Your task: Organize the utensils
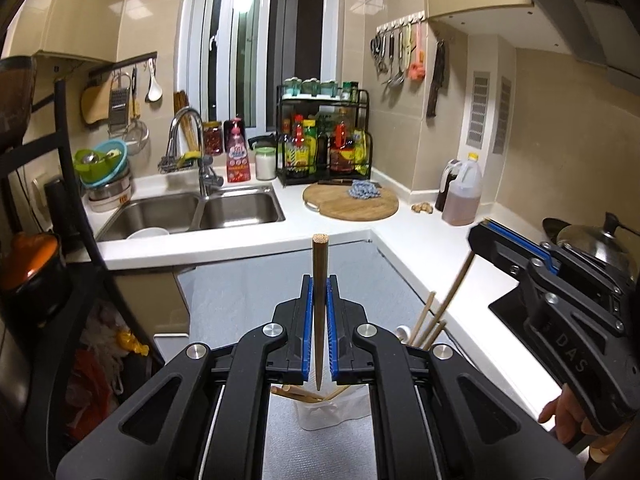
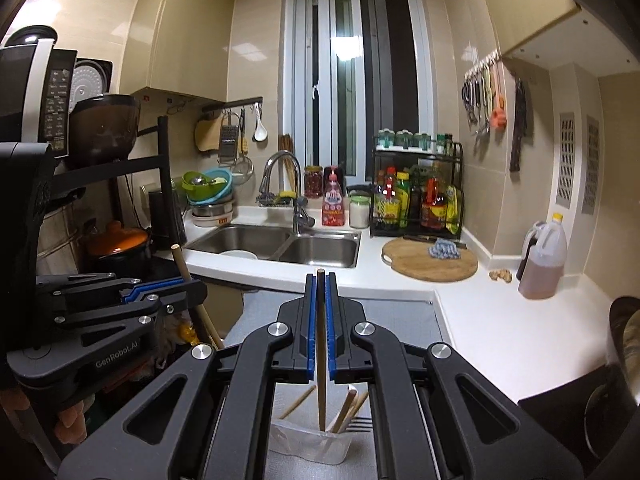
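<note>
White lettering "GenRobot.AI" runs along the black body of the left hand-held gripper (image 2: 182, 284) in the right wrist view. On the right hand-held gripper (image 1: 486, 226), seen from the left wrist, "DAS" reads. Bottle labels are too small to read.

A white L-shaped counter (image 1: 424, 240) is carrying everything here. A double steel sink (image 1: 192, 212) is sitting sunk into it, and a round wooden board (image 1: 352, 202) is lying beside a black condiment rack (image 1: 324, 140). An oil jug (image 1: 462, 196) is standing near the corner. A grey mat (image 1: 248, 292) is covering a lower surface, with a clear plastic container (image 2: 308, 446) standing on it.
</note>
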{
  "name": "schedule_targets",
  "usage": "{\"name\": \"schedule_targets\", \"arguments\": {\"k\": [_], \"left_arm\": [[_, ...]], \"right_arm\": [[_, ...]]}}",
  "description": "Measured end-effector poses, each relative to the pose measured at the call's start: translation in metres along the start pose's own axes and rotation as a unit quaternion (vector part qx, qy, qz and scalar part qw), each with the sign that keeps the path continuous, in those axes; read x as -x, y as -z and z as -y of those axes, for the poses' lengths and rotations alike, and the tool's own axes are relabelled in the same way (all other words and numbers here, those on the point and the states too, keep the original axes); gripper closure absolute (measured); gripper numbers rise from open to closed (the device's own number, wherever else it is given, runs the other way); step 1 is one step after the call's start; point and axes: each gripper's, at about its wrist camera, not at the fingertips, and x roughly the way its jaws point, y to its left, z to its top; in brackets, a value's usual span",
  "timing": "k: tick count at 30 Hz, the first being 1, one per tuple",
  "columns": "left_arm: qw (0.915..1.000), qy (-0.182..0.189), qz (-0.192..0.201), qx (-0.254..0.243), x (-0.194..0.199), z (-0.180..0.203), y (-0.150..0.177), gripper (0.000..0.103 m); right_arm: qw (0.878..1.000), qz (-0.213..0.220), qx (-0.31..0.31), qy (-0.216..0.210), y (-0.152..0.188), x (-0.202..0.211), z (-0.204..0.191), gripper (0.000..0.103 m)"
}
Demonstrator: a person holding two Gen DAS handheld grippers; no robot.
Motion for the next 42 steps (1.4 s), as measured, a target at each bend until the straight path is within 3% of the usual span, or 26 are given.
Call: {"name": "schedule_targets", "arguments": {"k": [3,4,5,6,7,8,10,12,14,19,24,30,42], "left_arm": [[1.0000,-0.004,-0.004,-0.001,-0.008,-0.001,0.005,0.097],[0.9999,-0.007,-0.008,-0.001,-0.011,-0.001,0.008,0.089],[0.9999,-0.010,-0.012,-0.001,-0.013,-0.001,0.008,0.076],[0.9996,-0.024,-0.018,0.002,-0.014,-0.002,0.010,0.030],[0.9986,-0.051,-0.012,0.010,-0.012,-0.004,0.012,0.008],[0.9975,-0.068,0.003,0.016,-0.007,-0.007,0.013,0.009],[0.9975,-0.068,0.012,0.015,0.002,-0.010,0.017,0.008],[0.9968,-0.078,0.009,0.011,0.009,-0.011,0.026,0.008],[0.9957,-0.092,0.009,0.002,0.017,-0.010,0.038,0.008],[0.9957,-0.091,-0.006,0.013,0.032,-0.006,0.071,0.008],[0.9953,-0.091,-0.008,0.034,0.050,-0.004,0.101,0.008],[0.9937,-0.108,0.003,0.029,0.072,0.006,0.127,0.008],[0.9917,-0.125,0.007,0.028,0.099,0.012,0.154,0.008]], "right_arm": [[1.000,-0.010,-0.011,0.001,0.011,-0.005,0.005,0.099],[1.000,-0.013,-0.013,0.001,0.014,-0.007,0.006,0.098],[1.000,-0.019,-0.016,0.002,0.018,-0.009,0.007,0.098],[1.000,-0.024,-0.019,0.002,0.023,-0.011,0.008,0.095],[0.999,-0.028,-0.021,0.001,0.026,-0.012,0.008,0.090],[0.999,-0.038,-0.020,0.001,0.032,-0.013,0.009,0.077],[0.999,-0.042,-0.027,0.010,0.041,-0.008,0.011,0.051],[0.998,-0.041,-0.038,0.012,0.050,0.001,0.013,0.048],[0.998,-0.046,-0.041,0.016,0.061,0.009,0.013,0.036],[0.997,-0.047,-0.039,0.044,0.091,0.037,0.005,0.018],[0.995,-0.047,-0.017,0.082,0.126,0.062,-0.008,0.010],[0.993,-0.062,-0.030,0.091,0.155,0.081,-0.012,0.005],[0.992,-0.066,-0.023,0.104,0.172,0.102,-0.027,0.005]]}}
